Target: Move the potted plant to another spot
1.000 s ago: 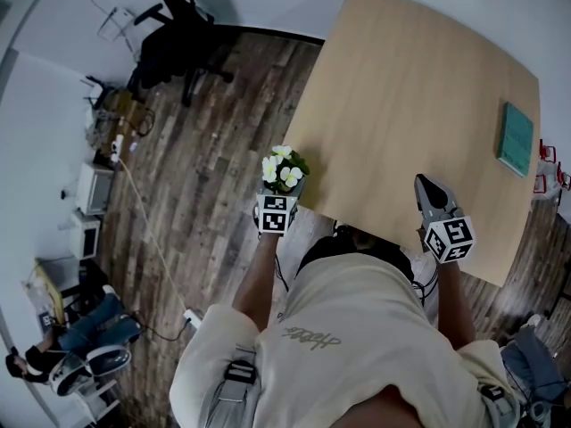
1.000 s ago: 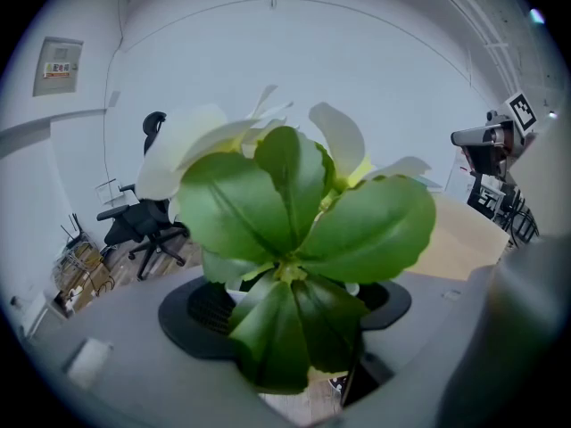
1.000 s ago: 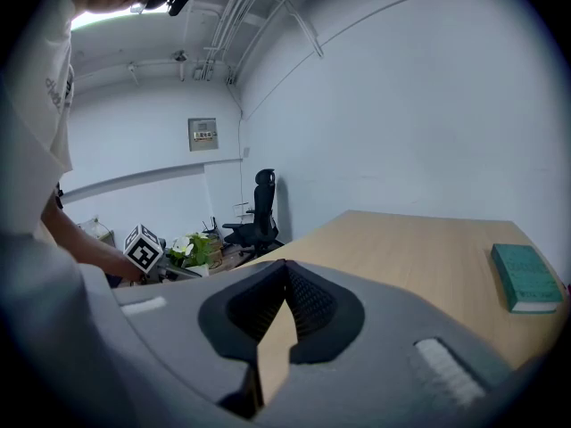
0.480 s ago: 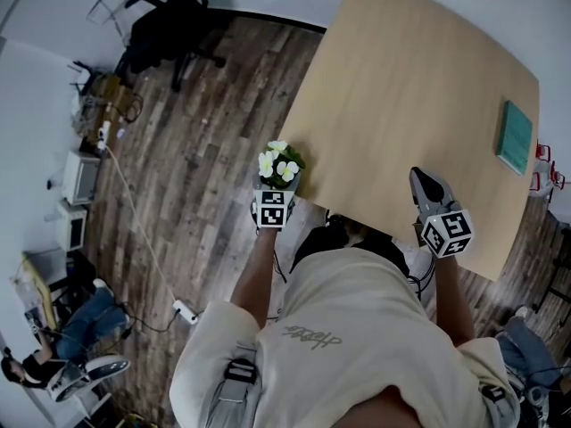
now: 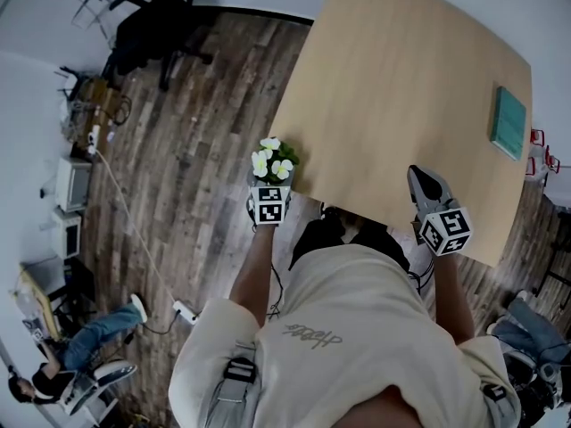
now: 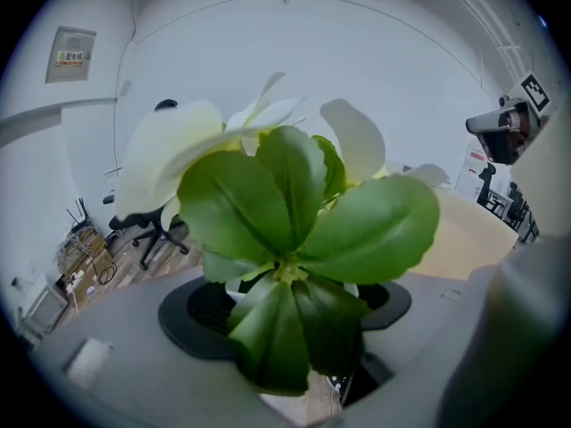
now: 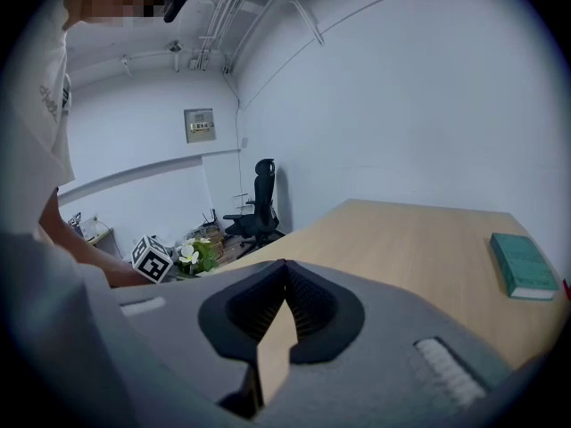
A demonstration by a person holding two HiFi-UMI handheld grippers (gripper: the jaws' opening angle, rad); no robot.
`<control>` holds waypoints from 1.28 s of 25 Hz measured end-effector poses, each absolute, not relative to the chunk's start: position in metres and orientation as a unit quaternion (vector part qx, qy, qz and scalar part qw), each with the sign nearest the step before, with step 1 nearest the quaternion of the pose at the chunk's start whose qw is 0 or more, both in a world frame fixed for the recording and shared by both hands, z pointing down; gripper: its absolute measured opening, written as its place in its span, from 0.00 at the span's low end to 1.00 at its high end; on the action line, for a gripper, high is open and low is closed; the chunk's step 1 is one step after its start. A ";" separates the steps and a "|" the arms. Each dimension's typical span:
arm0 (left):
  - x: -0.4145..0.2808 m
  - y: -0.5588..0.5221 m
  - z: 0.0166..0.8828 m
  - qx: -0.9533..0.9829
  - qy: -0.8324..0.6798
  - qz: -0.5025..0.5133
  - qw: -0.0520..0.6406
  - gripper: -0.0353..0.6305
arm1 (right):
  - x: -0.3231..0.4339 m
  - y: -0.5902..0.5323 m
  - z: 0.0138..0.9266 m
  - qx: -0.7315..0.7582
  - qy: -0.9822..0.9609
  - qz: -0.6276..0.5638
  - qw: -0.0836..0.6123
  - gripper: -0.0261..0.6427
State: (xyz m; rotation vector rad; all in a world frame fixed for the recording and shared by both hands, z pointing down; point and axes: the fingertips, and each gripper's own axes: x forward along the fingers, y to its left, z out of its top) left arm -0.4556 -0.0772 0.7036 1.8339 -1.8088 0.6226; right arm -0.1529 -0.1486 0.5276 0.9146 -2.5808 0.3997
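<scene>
The potted plant (image 5: 272,160), white flowers over green leaves, sits at the near left corner of the wooden table (image 5: 401,87). My left gripper (image 5: 270,182) is shut on its pot. Whether the pot rests on the tabletop I cannot tell. In the left gripper view the leaves (image 6: 294,239) fill the middle and hide most of the white pot between the black pads (image 6: 192,315). My right gripper (image 5: 428,188) hovers over the table's near edge, shut and empty, with its jaw tips (image 7: 285,270) touching. From there the plant (image 7: 194,255) shows far to the left.
A teal book (image 5: 508,121) lies near the table's right edge. A black office chair (image 5: 152,25) stands on the wood floor at the far left, with boxes and cables along the left wall. A person (image 5: 80,355) sits low at the bottom left.
My left gripper with the plant has sunk slightly at the table's near left corner. The right gripper has kept still. The person at the bottom left has shifted their legs.
</scene>
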 end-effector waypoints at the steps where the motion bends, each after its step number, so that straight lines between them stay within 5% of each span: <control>1: -0.456 -0.078 0.703 0.671 -0.662 0.230 0.240 0.59 | -0.153 -0.148 0.527 0.326 -0.916 0.142 0.186 0.04; 14: -0.453 -0.076 0.702 0.675 -0.665 0.226 0.225 0.70 | -0.146 -0.144 0.528 0.329 -0.915 0.146 0.183 0.04; 32: -0.453 -0.059 0.702 0.665 -0.671 0.205 0.254 0.72 | -0.153 -0.150 0.529 0.306 -0.921 0.151 0.190 0.04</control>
